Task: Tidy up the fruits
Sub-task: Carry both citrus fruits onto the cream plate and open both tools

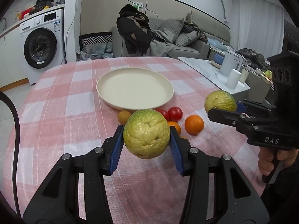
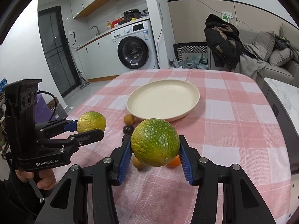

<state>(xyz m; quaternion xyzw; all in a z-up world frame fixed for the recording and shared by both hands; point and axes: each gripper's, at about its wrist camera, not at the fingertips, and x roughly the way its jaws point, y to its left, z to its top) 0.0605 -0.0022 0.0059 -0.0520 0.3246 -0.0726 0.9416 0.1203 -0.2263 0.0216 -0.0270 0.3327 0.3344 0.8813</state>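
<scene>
Short of the cream plate [image 1: 104,82], the left gripper [image 1: 146,141] and right gripper [image 2: 154,150] each pinch a wrinkled green-yellow fruit [image 1: 146,133] [image 2: 155,142] aloft; the round skins could slip free and scatter the cherry tomatoes [image 1: 175,113] below.

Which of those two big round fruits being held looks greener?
The fruit in the right gripper: the green fruit is deep green with speckles. The yellow fruit in the left gripper is pale yellow-green and wrinkled.

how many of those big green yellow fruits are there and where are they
2. One green-yellow fruit is clamped in the left gripper; the other green-yellow fruit is clamped in the right gripper. Both are held above the table, none on the plate. More may be out of view.
</scene>
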